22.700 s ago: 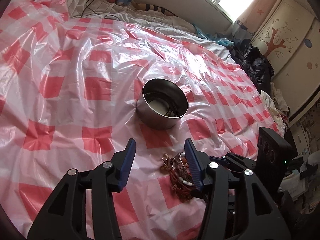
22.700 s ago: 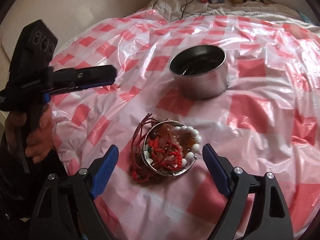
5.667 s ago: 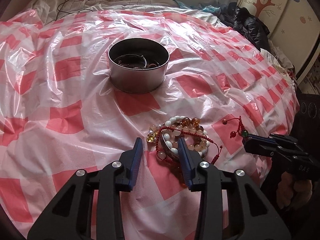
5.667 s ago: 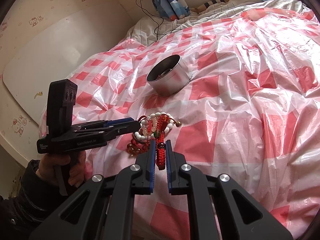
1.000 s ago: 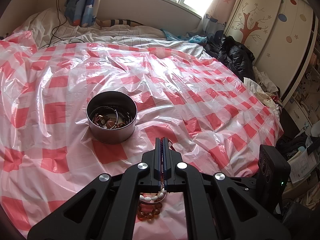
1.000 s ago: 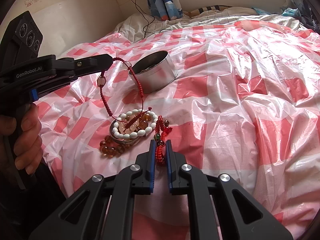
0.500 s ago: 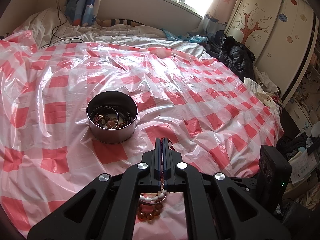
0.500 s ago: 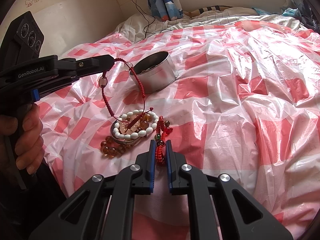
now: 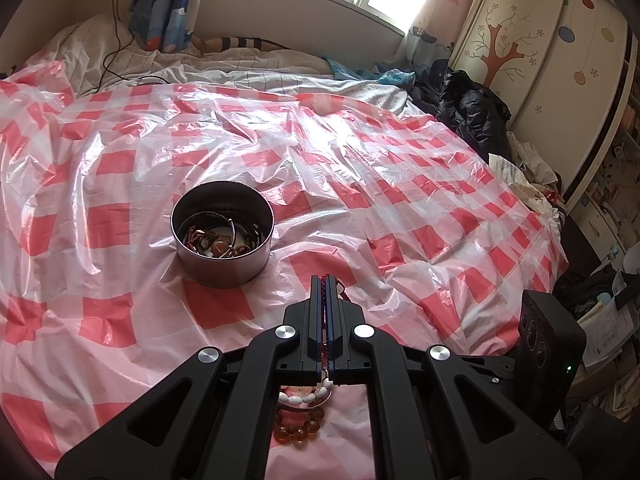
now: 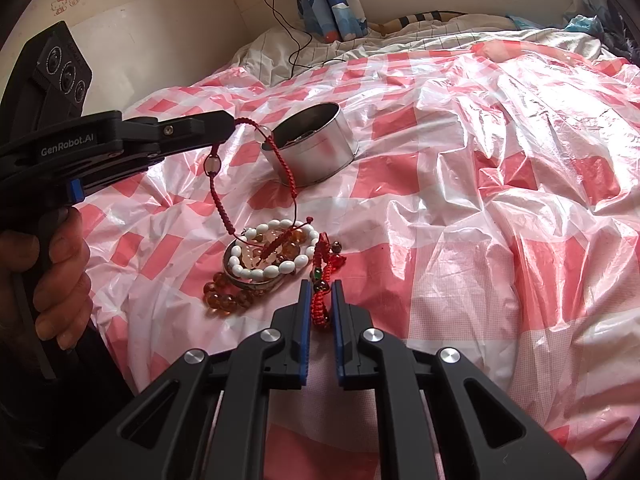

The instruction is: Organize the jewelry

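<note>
My left gripper (image 9: 325, 280) (image 10: 226, 130) is shut on a red cord bracelet (image 10: 280, 160) with clear beads, lifted above the bed; its lower end still trails into the pile. My right gripper (image 10: 319, 286) is shut on a second red cord bracelet (image 10: 322, 280) with green and red beads, low over the sheet. Between them lie a white bead bracelet (image 10: 272, 260) (image 9: 306, 394), a metal bangle (image 10: 240, 280) and an amber bead bracelet (image 10: 224, 298) (image 9: 298, 432). The round metal tin (image 9: 224, 232) (image 10: 316, 144) stands beyond, with several jewelry pieces inside.
A red-and-white checked plastic sheet (image 9: 400, 208) covers the bed. A black cable (image 10: 288, 44) lies on the white bedding near the headboard. Dark clothes (image 9: 468, 108) are heaped by the wardrobe at the right. A person's hand (image 10: 52, 280) grips the left handle.
The left gripper holds its red cord bracelet slightly closer to the tin than a second ago. The right gripper has stayed put.
</note>
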`<state>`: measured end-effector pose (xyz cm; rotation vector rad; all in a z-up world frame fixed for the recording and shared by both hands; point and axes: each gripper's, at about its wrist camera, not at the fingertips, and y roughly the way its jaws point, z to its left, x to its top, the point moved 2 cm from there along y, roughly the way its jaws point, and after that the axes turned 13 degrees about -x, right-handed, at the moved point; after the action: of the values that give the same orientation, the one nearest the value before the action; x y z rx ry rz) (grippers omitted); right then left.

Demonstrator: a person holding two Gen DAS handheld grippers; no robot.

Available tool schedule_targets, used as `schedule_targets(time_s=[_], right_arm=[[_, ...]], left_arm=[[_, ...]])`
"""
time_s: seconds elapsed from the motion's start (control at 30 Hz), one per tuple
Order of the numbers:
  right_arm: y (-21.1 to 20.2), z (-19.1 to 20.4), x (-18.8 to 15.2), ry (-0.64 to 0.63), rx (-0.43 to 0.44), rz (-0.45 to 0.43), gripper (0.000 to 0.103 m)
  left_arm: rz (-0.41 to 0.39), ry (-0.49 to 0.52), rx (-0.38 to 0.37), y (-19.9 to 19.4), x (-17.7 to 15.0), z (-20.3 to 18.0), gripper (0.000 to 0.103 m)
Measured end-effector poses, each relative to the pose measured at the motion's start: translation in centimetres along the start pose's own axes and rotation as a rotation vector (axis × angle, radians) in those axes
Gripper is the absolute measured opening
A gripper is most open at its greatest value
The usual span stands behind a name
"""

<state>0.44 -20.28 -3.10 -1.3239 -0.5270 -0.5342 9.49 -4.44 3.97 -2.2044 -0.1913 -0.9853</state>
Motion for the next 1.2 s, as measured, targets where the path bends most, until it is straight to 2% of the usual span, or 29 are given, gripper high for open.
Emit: schedule_targets(time_s=[0.63,1.03,1.2], right_arm=[[-0.5,0.1,0.5,0.014,0.032,-0.018,0.011],[-1.7,-0.2,2.2,0.030,0.090,-0.077,0.011],[-2.1,-0.1,4.0,0.033,0.136,-0.115,0.011]], left_arm=[[-0.004,-0.009,-0.002,-0.2,0.1,0.2,0.001],[-0.130,-0.122,0.024,-4.6,2.5,4.4,0.001],[-0.158,-0.186,-0.003,-4.6,3.7,6.2,0.001]])
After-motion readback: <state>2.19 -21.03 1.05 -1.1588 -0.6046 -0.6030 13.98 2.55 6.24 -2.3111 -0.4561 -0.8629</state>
